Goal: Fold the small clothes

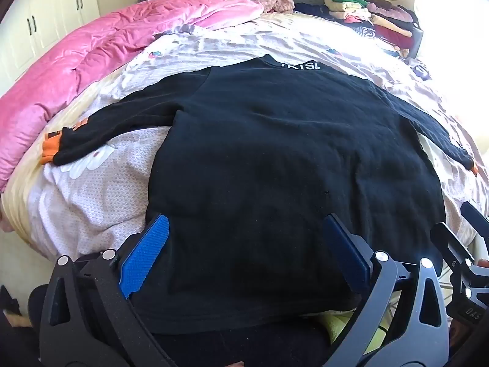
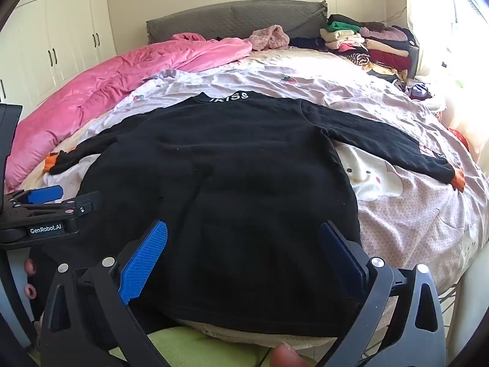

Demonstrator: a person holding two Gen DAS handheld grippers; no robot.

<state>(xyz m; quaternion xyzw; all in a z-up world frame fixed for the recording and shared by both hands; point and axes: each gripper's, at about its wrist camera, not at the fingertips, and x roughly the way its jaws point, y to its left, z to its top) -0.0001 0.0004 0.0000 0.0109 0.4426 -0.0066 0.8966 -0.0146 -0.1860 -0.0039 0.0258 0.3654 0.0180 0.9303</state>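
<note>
A black long-sleeved sweater (image 1: pixel 275 159) (image 2: pixel 229 177) with orange cuffs and white lettering at the collar lies flat on the bed, sleeves spread to both sides, hem toward me. My left gripper (image 1: pixel 244 232) hovers open over the hem's left half, its blue pads wide apart and holding nothing. Over the hem's right half my right gripper (image 2: pixel 243 238) is open too, empty between the pads. At the left edge of the right wrist view the left gripper (image 2: pixel 45 211) shows from the side; part of the right one (image 1: pixel 464 244) shows in the left wrist view.
A pink quilt (image 1: pixel 76 70) (image 2: pixel 101 82) is bunched along the bed's left side. A stack of folded clothes (image 1: pixel 376 18) (image 2: pixel 366 42) sits at the far right by the grey headboard (image 2: pixel 232 18). White wardrobe doors (image 2: pixel 61 36) stand to the left. The patterned bedsheet (image 2: pixel 412 214) shows around the sweater.
</note>
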